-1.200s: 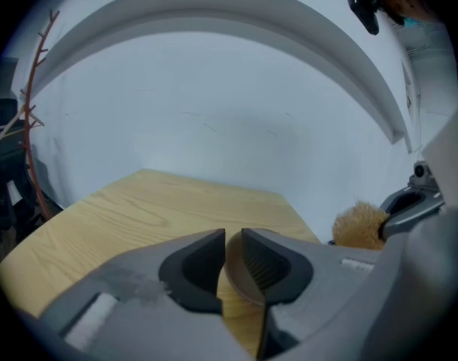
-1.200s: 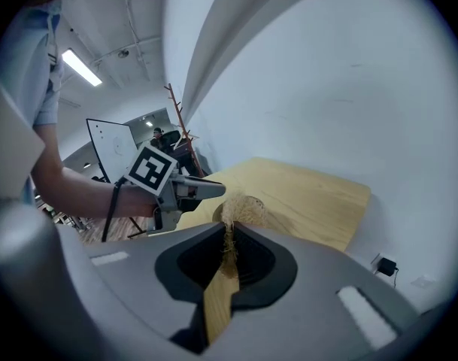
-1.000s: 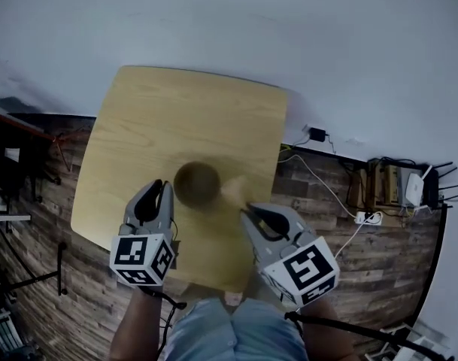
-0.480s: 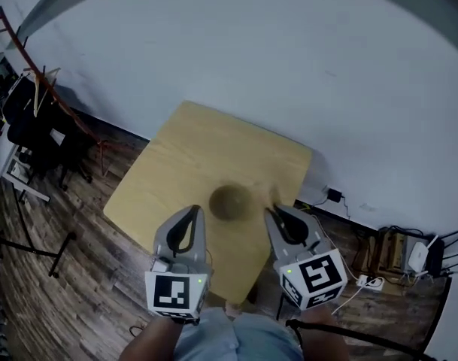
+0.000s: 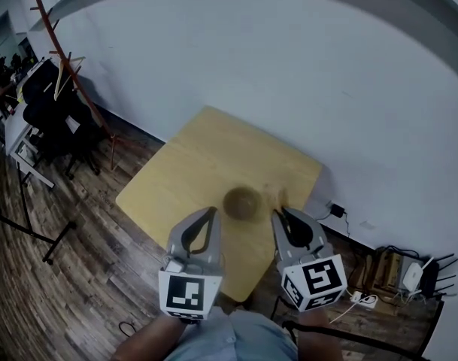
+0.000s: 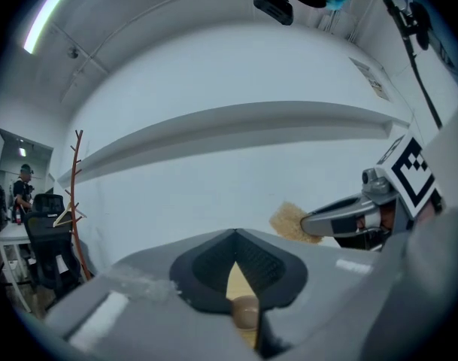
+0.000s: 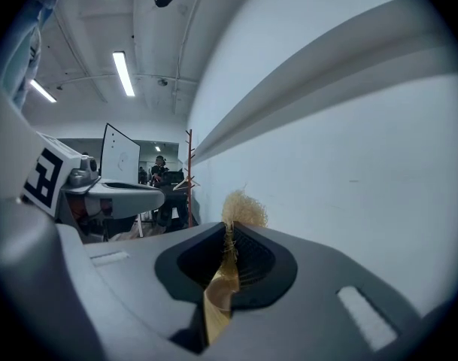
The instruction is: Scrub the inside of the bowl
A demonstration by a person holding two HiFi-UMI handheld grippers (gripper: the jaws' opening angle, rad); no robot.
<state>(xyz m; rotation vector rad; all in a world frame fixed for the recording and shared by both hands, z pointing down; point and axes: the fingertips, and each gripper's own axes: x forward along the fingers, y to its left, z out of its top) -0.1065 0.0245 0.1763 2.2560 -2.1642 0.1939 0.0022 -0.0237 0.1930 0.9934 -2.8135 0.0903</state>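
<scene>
A dark round bowl (image 5: 242, 202) stands on the light wooden table (image 5: 191, 171), near its front edge. My left gripper (image 5: 210, 212) hangs just left of the bowl and nearer to me, jaws shut with nothing in them. In the left gripper view only a thin slit shows between the jaws (image 6: 235, 235), with the bowl (image 6: 244, 311) seen through it. My right gripper (image 5: 278, 215) is just right of the bowl, shut on a tan fibrous scrubber (image 7: 242, 207) that sticks out past the fingertips (image 7: 230, 230). The scrubber (image 6: 290, 222) also shows in the left gripper view.
A white wall runs behind the table. A wooden coat rack (image 5: 69, 72) and dark office chairs (image 5: 52, 119) stand at the left. Cables, a power strip (image 5: 362, 298) and a router (image 5: 426, 274) lie on the wood floor at the right.
The head view has swung up and left, so the table and bowl look smaller and farther. Both grippers stay shut beside the bowl and have drawn closer together.
</scene>
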